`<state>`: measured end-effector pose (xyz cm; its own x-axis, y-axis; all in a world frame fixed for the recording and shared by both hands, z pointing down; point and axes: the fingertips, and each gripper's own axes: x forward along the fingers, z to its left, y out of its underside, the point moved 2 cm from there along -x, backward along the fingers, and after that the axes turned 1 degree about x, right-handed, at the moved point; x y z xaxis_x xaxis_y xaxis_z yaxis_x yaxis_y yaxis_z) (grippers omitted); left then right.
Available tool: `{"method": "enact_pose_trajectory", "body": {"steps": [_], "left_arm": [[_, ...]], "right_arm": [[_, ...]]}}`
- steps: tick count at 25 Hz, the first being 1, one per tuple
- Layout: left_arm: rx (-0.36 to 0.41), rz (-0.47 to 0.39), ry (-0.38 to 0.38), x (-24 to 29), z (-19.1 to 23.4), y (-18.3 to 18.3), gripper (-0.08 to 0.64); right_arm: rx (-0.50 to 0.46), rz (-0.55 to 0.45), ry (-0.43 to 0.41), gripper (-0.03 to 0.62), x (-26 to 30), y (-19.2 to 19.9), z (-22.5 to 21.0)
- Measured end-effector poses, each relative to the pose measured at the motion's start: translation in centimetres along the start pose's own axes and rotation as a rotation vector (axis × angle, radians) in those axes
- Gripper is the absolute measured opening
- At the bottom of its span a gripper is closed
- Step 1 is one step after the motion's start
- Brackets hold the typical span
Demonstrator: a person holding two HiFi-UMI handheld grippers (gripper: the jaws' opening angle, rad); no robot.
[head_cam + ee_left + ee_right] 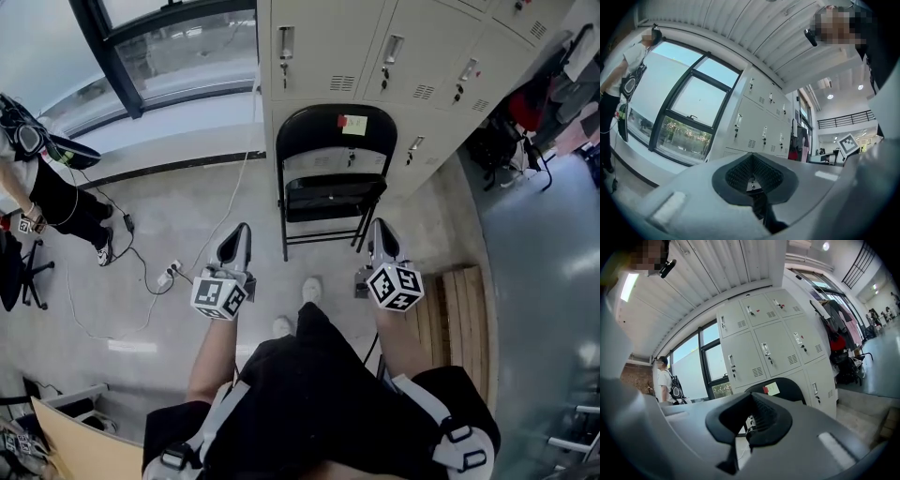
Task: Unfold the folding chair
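A black folding chair (336,141) stands on its legs against the lockers, with a small red and pale sticker on its backrest. Its seat (333,197) shows as a dark slab under the backrest; how far down it is folded I cannot tell. My left gripper (239,234) is shut and empty, near the chair's left front leg and apart from it. Shut and empty too, my right gripper (377,230) hovers by the right front leg without touching. In the right gripper view the backrest (792,389) rises behind the closed jaws of the right gripper (750,420). The left gripper view shows the left gripper (751,176) and no chair.
Grey lockers (375,56) stand right behind the chair, a window (178,47) at the back left. A cable and power strip (169,274) lie on the floor to the left. A wooden pallet (464,319) lies to the right. A person (37,187) stands far left.
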<state>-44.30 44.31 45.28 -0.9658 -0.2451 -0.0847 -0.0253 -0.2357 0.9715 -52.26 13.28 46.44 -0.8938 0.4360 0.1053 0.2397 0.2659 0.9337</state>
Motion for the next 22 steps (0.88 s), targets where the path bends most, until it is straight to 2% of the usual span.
{"method": "enact_pose_trajectory", "body": {"steps": [6, 11, 22], "left_arm": [[0.004, 0.013, 0.023, 5.3, 1.1, 0.4, 0.0], [0.009, 0.032, 0.005, 9.9, 3.4, 0.4, 0.0], [0.066, 0.069, 0.042, 20.6, 5.4, 0.9, 0.0]], "right_arm": [[0.014, 0.026, 0.035, 0.003, 4.9, 0.0, -2.9], [0.039, 0.029, 0.071, 0.003, 10.0, -0.6, -4.7], [0.075, 0.046, 0.04, 0.003, 20.2, -1.8, -7.9]]}}
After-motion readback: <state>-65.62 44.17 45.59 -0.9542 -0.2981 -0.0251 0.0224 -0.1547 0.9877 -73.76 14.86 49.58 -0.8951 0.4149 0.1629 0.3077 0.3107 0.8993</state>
